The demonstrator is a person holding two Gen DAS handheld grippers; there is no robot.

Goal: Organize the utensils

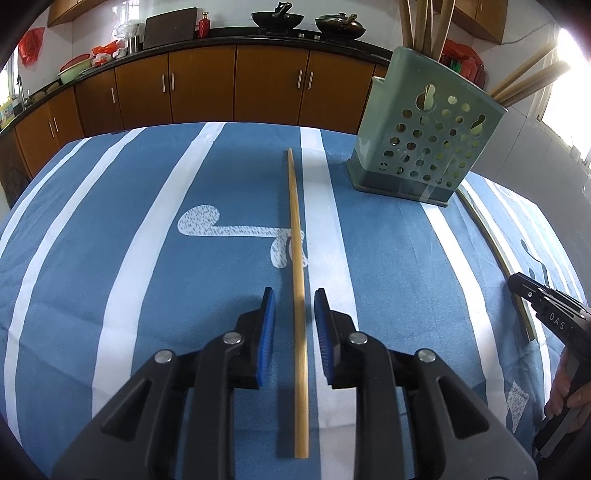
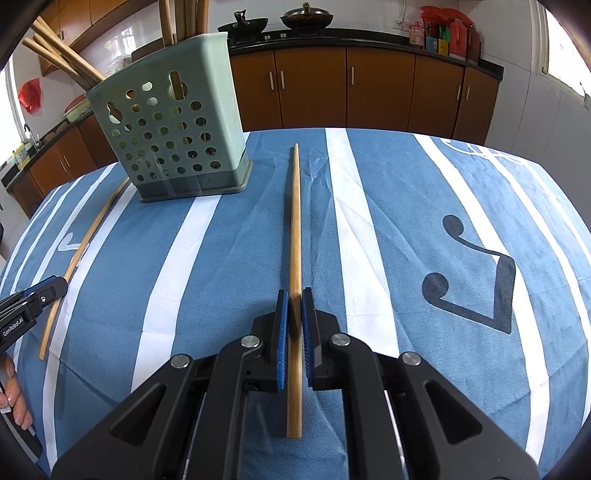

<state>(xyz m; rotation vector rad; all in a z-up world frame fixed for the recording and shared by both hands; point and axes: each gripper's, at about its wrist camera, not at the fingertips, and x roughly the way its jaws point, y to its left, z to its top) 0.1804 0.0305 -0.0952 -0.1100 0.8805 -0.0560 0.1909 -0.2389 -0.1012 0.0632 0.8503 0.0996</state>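
In the left wrist view we see our left gripper (image 1: pixel 294 295) low over the desk (image 1: pixel 110 258), which wears a blue cloth with white stripes. Its blue-padded fingers (image 1: pixel 269 317) stand apart, with a long wooden chopstick (image 1: pixel 297 280) lying flat on the cloth between them and touching neither pad; the stick runs from near us straight toward the far side. To the far right stands a green perforated utensil holder (image 1: pixel 424 147) with several wooden sticks (image 1: pixel 424 22) rising out of its top. Just right of the holder a second chopstick (image 1: pixel 495 251) lies on the cloth, and the tip of our right gripper (image 1: pixel 532 295) meets its near end at the right edge of the frame. In the right wrist view our right gripper (image 2: pixel 293 295) has its fingers (image 2: pixel 282 325) drawn close on both sides of that chopstick (image 2: pixel 294 240); we cannot tell whether the pads actually press on it. The stick lies flat on the cloth (image 2: pixel 406 221) and points away from us. The holder (image 2: pixel 173 133) stands far left, with the other chopstick (image 2: pixel 81 254) lying left of it, and our left gripper (image 2: pixel 48 291) shows at the left edge beside that stick's near end.
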